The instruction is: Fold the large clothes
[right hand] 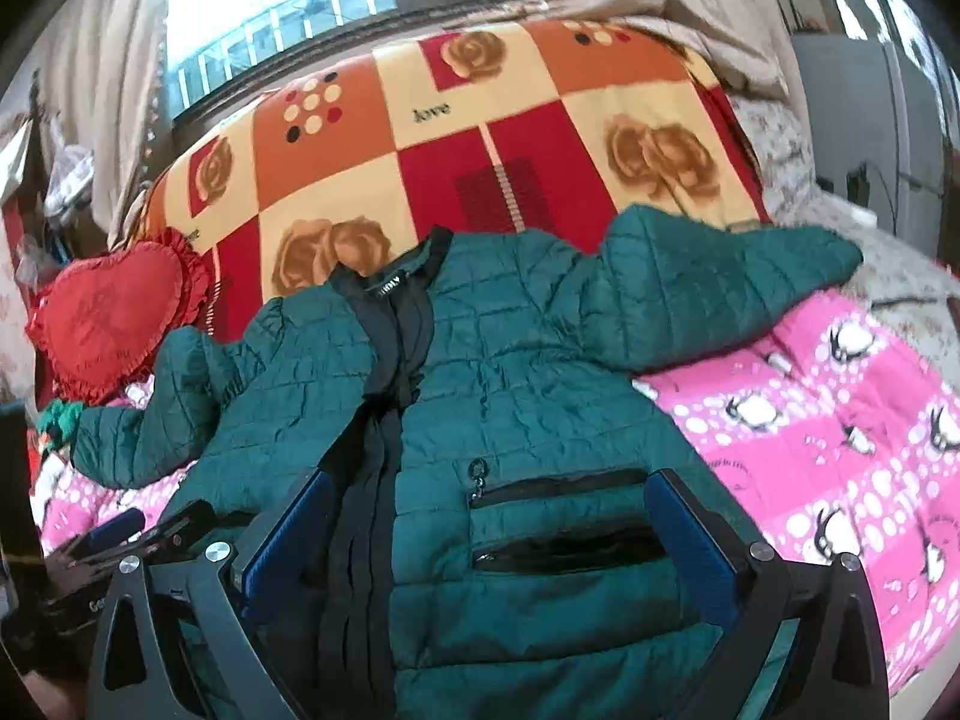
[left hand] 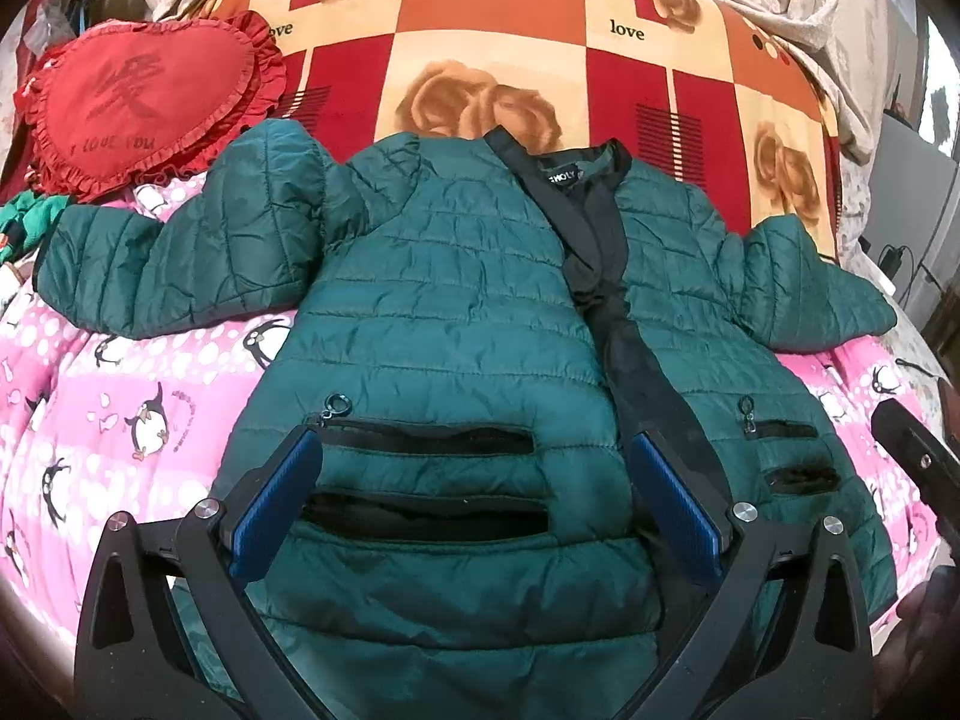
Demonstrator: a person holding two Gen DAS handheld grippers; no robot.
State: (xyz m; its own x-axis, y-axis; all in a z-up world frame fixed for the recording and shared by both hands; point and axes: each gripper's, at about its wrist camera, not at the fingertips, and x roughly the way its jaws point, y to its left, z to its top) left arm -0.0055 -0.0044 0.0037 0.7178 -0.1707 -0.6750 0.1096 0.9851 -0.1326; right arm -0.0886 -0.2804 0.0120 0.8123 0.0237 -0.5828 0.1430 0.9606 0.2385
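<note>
A dark green quilted jacket lies face up on the bed, sleeves spread to both sides, black zip band down its front. It also shows in the right wrist view. My left gripper is open above the jacket's left pocket area, its blue pads apart and holding nothing. My right gripper is open above the jacket's right pocket, empty. The right gripper's edge shows at the right of the left wrist view, and the left gripper shows at the lower left of the right wrist view.
The jacket rests on a pink penguin-print quilt and a red-orange rose blanket. A red heart-shaped cushion lies by the left sleeve. Curtains and a window stand behind the bed; cables and furniture are at the right.
</note>
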